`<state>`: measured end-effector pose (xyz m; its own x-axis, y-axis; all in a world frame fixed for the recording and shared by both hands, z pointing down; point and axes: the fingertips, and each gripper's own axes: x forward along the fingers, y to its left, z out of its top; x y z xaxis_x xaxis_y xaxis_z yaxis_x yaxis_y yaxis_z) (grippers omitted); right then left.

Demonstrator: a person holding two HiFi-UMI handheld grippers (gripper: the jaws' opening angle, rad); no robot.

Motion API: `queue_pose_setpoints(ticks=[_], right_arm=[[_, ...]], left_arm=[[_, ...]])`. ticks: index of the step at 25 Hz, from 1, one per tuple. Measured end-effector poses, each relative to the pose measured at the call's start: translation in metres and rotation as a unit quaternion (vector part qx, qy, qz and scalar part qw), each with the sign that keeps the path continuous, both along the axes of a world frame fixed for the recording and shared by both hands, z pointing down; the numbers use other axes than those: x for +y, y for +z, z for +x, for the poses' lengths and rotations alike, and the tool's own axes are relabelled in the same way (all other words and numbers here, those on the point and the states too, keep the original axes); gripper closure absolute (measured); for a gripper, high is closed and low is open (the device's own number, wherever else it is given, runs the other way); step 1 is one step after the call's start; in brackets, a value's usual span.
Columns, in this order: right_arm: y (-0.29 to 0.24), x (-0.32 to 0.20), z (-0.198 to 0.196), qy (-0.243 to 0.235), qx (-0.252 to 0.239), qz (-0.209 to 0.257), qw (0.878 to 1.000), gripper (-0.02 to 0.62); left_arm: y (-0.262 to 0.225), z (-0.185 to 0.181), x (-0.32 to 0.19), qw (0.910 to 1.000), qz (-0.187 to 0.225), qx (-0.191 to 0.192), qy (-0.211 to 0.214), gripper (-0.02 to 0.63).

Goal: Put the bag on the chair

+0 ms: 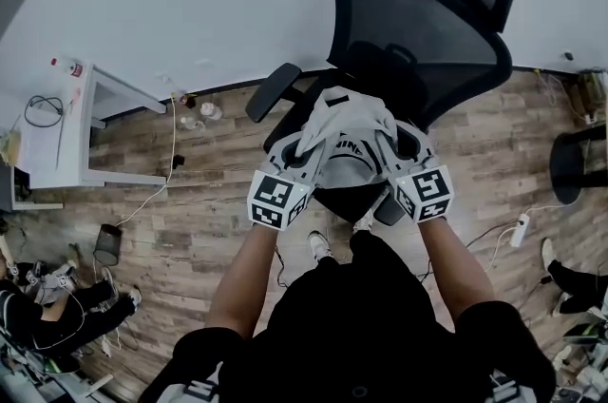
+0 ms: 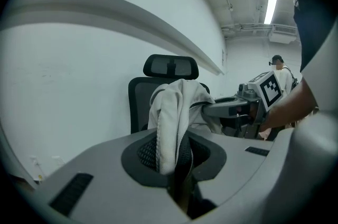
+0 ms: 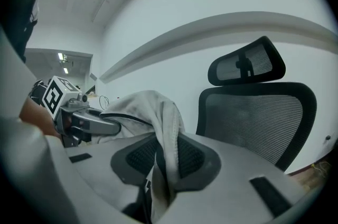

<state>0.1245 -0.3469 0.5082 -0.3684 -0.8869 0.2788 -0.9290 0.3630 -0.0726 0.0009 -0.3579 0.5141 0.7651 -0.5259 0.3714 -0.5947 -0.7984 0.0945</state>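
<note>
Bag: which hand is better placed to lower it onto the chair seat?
Neither clearly: left tongs and right tongs both clamp the bag above the chair seat. Lowering together looks best.

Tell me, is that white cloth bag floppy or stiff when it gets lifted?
Probably floppy: the white cloth bag folds and droops between the left tool and right tool. Likely light, since thin pinched folds hold it up.
</note>
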Motion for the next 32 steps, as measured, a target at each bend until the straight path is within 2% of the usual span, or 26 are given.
queue_pose_setpoints(ticks=[8,13,21,26,32], right_arm=[[0.056,-0.024,0.015,-0.020,0.002,-0.041,0.999,0.489],[0.083,-0.043,0.021,-0.027,-0.006,-0.062,0.998,0.486],[0.101,-0.072,0.028,-0.034,-0.006,-0.052,0.998,0.479],[0.111,-0.107,0.030,-0.009,0.014,-0.039,0.999,0.465],[0.117,-0.130,0.038,0.014,0.018,-0.040,0.999,0.460]], left_arm=[[0.058,0.018,-0.026,0.9984,-0.039,-0.038,0.012,0.538],[0.086,0.024,-0.045,0.9965,-0.059,-0.060,-0.002,0.536],[0.105,0.028,-0.077,0.9952,-0.058,-0.073,-0.028,0.526],[0.115,0.030,-0.114,0.9938,-0.056,-0.087,-0.041,0.513],[0.120,0.037,-0.138,0.9943,-0.053,-0.076,-0.053,0.499]])
